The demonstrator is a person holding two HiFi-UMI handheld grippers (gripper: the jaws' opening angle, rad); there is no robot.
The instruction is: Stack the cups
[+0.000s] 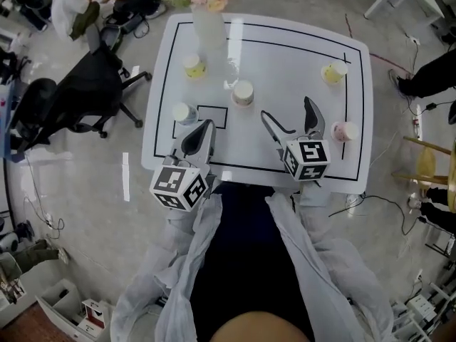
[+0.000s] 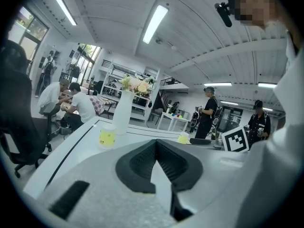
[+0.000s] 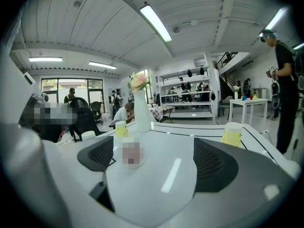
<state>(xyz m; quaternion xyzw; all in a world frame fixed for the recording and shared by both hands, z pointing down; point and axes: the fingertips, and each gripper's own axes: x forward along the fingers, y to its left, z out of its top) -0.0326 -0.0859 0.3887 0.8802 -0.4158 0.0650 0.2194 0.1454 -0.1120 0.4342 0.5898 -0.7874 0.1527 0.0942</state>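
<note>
- Mostly bench: a white bench (image 1: 285,55) fills the middle of the head view. A black outline runs just inside its edge, with a small black rectangle (image 1: 212,116) drawn near the front left.
- Black office chair (image 1: 92,91) on the floor to the left, clear of the bench.
- Pale sleeves (image 1: 313,262) of the person rise from the bottom of the head view to both tools at the bench's near edge.
- White vase (image 1: 208,27) with pink flowers, upright at the far edge, left of centre.
- Left tongs (image 1: 206,127) (image 2: 156,144) over the near-left part of the bench, clenched. In the left gripper view the dark pads meet in a point with nothing between them.
- Right tongs (image 1: 285,107) (image 3: 154,151) over the near middle, released. The pads stand wide apart with only bare bench between them, touching no cup.
- Five cups, all standing on the bench, each alone, none inside another:
- Near yellow cup (image 1: 192,65) (image 2: 108,137), just in front of the vase.
- Middle cup (image 1: 243,92), pale, just beyond the drawn rectangle, between the two tongs and farther out.
- Left cup (image 1: 182,112), white, beside the left outline, near the left tongs but apart from them.
- Far yellow cup (image 1: 333,72) (image 3: 232,134), near the right far corner.
- Pink cup (image 1: 345,131), at the right edge, near the right tongs, not touching.
</note>
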